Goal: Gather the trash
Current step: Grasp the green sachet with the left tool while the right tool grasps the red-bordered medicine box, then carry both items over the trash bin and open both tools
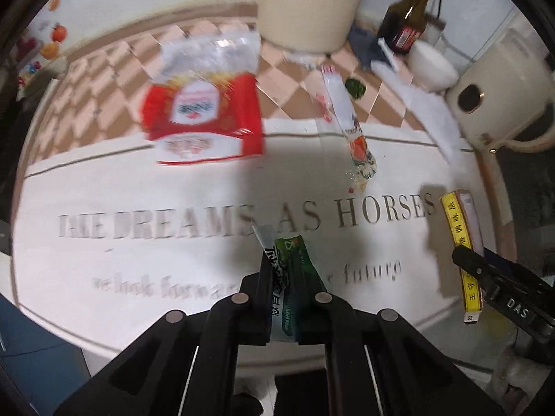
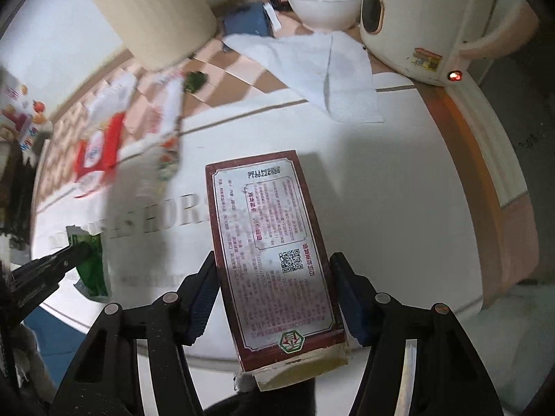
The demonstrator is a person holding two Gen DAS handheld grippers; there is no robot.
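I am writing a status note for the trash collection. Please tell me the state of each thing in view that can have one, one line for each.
Left gripper: shut on the green wrapper, lifted off the table.
Right gripper: fingers on both sides of the red box, gripping it.
Red and white bag: lying flat, torn open.
Long wrapper: lying flat.
Kettle: upright, indicator light on.
White bowl: upright.

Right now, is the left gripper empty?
No, the left gripper is shut on a green packet, lifted above the table.
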